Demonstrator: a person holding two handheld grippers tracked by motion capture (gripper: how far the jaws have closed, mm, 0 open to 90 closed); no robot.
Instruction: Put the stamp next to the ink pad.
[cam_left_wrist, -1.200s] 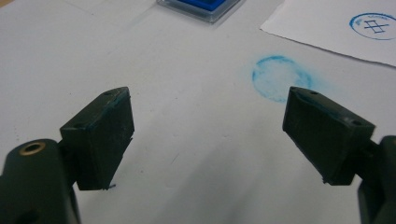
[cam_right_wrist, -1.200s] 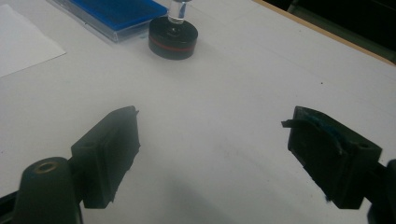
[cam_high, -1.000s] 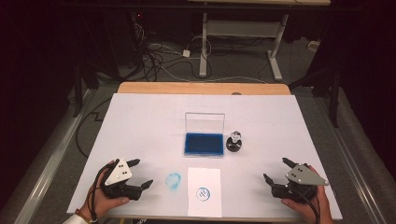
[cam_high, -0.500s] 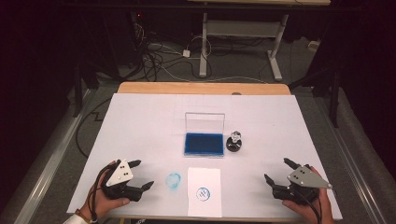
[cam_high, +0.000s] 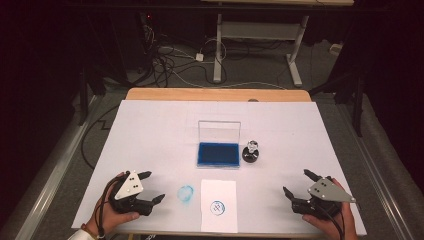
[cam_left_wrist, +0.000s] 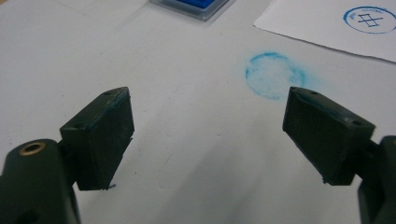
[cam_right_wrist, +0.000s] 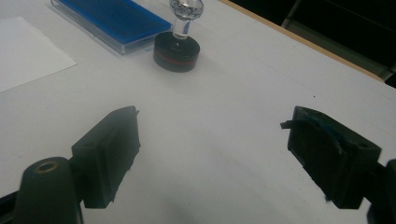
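Observation:
A blue ink pad (cam_high: 217, 154) with its clear lid raised lies mid-table, also seen as ink pad (cam_right_wrist: 109, 19). Just right of it stands a black round stamp (cam_high: 250, 151) with a clear knob, upright, also stamp (cam_right_wrist: 178, 44). A white paper sheet (cam_high: 219, 198) near the front edge carries a blue round print (cam_high: 217, 207), print (cam_left_wrist: 370, 19). A blue ink smudge (cam_high: 185, 194) marks the table left of the sheet, smudge (cam_left_wrist: 272, 81). My left gripper (cam_high: 152, 188) rests open at front left, empty, left gripper (cam_left_wrist: 208, 133). My right gripper (cam_high: 299, 184) rests open at front right, right gripper (cam_right_wrist: 214, 151).
The white table cover (cam_high: 160, 130) ends at a wooden far edge (cam_high: 215, 94). Beyond it are cables (cam_high: 165, 60) and a desk frame (cam_high: 255, 35) on the floor.
Both grippers stay nearly still; the right one has shifted very slightly. Nothing on the table has moved.

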